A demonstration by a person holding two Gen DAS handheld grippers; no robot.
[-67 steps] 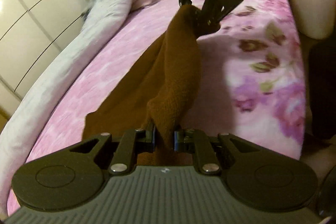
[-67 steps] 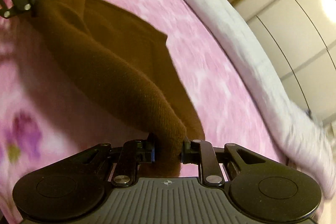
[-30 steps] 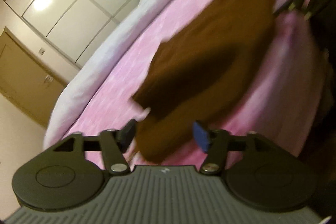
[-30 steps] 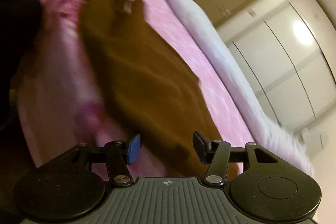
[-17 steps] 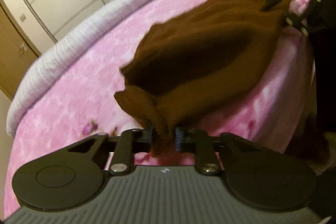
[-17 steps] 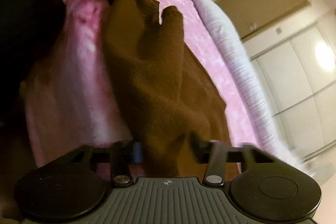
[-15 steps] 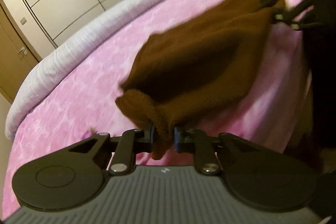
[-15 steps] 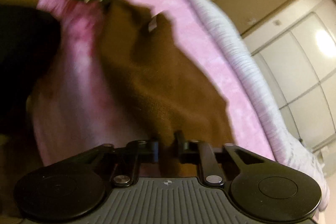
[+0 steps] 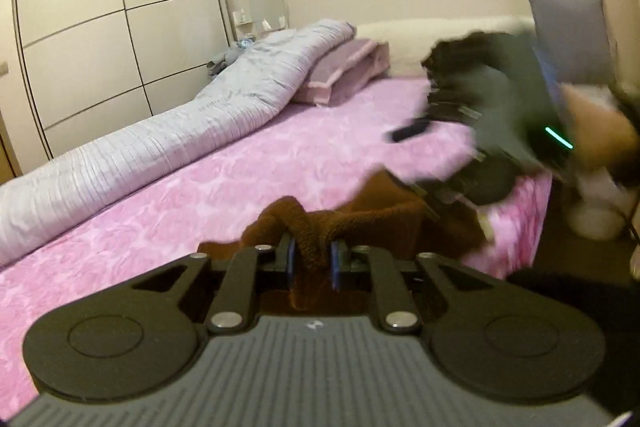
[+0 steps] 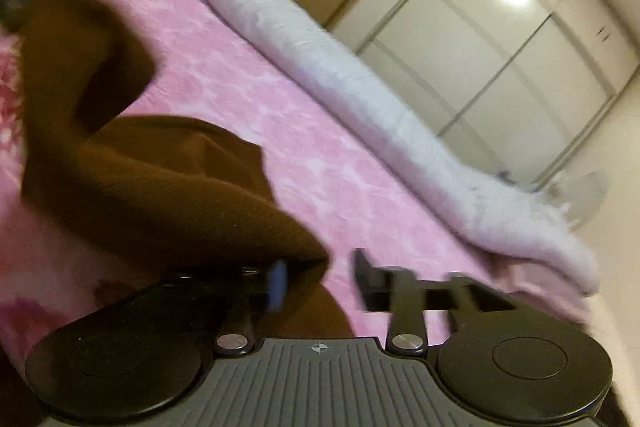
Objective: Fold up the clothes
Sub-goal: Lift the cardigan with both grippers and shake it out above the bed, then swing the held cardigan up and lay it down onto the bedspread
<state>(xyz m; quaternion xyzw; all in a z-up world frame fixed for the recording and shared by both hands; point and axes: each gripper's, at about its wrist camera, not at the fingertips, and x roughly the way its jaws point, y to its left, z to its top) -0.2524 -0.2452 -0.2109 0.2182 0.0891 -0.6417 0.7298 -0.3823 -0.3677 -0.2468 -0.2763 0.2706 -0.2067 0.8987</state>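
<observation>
Since half a second ago the right gripper [image 10: 318, 277] has let go: its jaws, then pressed on the cloth, now stand spread, with the knit's edge lying against the left, blue-padded finger [image 10: 277, 283] only, the right finger clear over pink sheet. The left gripper [image 9: 311, 261] has kept its pinch and dropped low and level, so its view now runs flat across the bed [image 9: 200, 187] rather than down on it.

In the left wrist view, the wardrobe [image 9: 100, 39] of pale panels fills the upper left. A long quilt [image 9: 168, 139], grey and ribbed, rolls from the left edge toward centre top, ending at a folded mauve blanket [image 9: 344, 75]. At lower centre the left jaws are nearly together, gripping a bunched ridge of the brown sweater [image 9: 360, 219], a coarse loopy knit that humps up just beyond the pads and stretches right along the bed's near edge. At right the other gripper shows as a dark blur, tilted, above the sweater's far end.

In the right wrist view the sweater [image 10: 140, 179] sags in a thick, soft fold from the upper left down to the lower centre, on the mottled pink sheet [image 10: 300, 147].
</observation>
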